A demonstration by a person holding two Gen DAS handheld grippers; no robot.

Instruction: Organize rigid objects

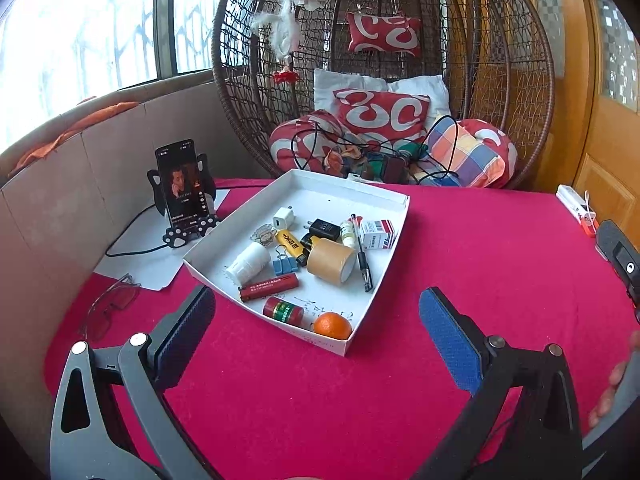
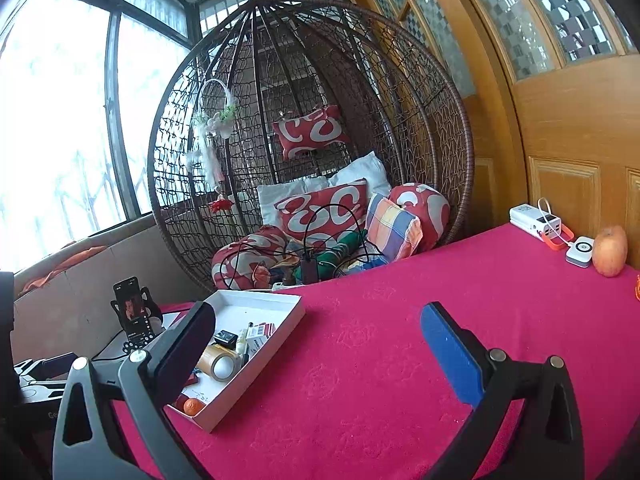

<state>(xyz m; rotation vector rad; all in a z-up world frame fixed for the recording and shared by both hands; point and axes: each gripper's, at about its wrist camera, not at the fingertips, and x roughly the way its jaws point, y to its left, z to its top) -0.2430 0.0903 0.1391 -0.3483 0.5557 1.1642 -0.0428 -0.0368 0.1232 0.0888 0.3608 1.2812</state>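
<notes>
The left gripper (image 1: 316, 328) hangs over the red tablecloth (image 1: 460, 272) with its blue-padded fingers (image 1: 450, 344) spread wide and nothing between them. At 12 o'clock from it, just beyond the fingertips, sits the white tray (image 1: 384, 280), turned corner-on.

Inside the tray, at the near corner, lies a small orange (image 1: 333, 325), with a red canister (image 1: 283, 311) just beside it at 9 o'clock. Farther in, a red cylinder (image 1: 269, 287) lies on its side. At the tray's middle a roll of brown tape (image 1: 330, 259) lies tipped over, a black pen (image 1: 361, 254) running along it at 3 o'clock. A white cup (image 1: 249, 263) lies at 9 o'clock from the tape, blue binder clips (image 1: 286, 266) between them. Toward the far side are a yellow lighter (image 1: 291, 242), a white charger cube (image 1: 283, 218), a black plug adapter (image 1: 325, 229), a small white bottle (image 1: 347, 232) and a red-and-white box (image 1: 377, 233).

At 10 o'clock from the tray a phone (image 1: 182, 184) stands upright in a black stand. Eyeglasses (image 1: 114, 300) lie on the cloth at 9 o'clock.

The right gripper (image 2: 318, 334) is likewise wide and empty, the tray at its 10 o'clock, partly hidden by its left finger. At 2 o'clock, well apart, are a white power bank (image 2: 534, 218) and an apple (image 2: 610, 251). A wicker hanging chair (image 2: 448, 128) fills the background.
</notes>
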